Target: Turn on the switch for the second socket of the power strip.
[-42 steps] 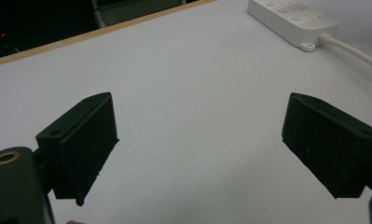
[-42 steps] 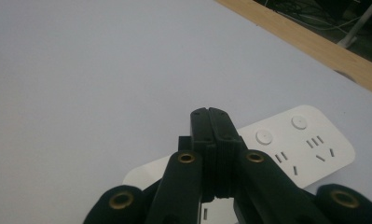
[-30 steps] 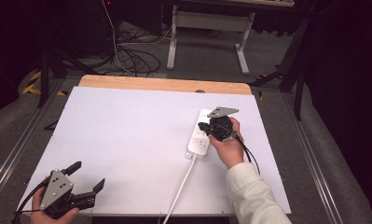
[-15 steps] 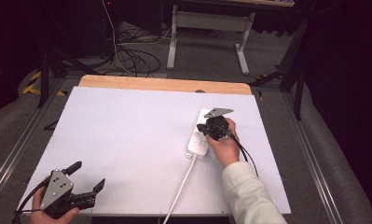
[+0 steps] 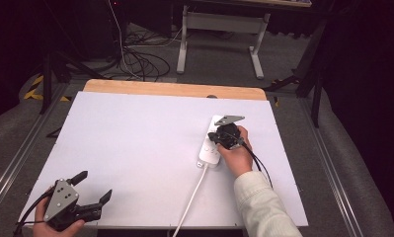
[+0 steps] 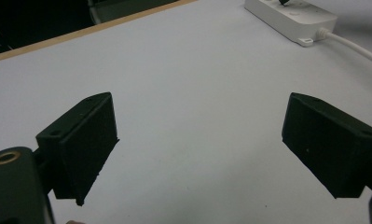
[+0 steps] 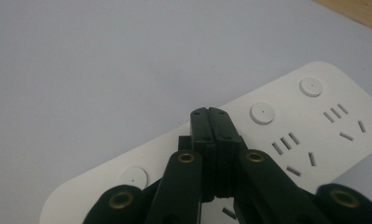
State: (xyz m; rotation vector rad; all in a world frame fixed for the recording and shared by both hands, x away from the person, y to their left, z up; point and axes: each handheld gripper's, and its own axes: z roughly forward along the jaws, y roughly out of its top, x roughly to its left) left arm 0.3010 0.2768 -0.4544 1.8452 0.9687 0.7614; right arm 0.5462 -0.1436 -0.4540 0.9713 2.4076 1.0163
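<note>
A white power strip [image 5: 209, 152] lies on the right half of the white table [image 5: 135, 138], its white cord [image 5: 190, 197] running to the front edge. My right gripper [image 5: 219, 134] hovers over the strip, held by a hand in a pale sleeve. In the right gripper view its jaws are pressed together with nothing between them, and the right gripper [image 7: 210, 112] points at the strip's face [image 7: 323, 135] just beside a round button [image 7: 262, 113]. My left gripper [image 5: 93, 186] rests open at the front left corner. In its own view, the left gripper [image 6: 200, 135] has bare table between its jaws, with the strip [image 6: 291, 14] far off.
The table's far edge is a wooden strip [image 5: 175, 89]. Beyond it on the dark floor lie tangled cables [image 5: 135, 59] and a white desk frame [image 5: 219, 34]. Metal rails [image 5: 17, 158] run along both sides of the table.
The right gripper has edged slightly left over the power strip, staying shut. The left gripper has not moved.
</note>
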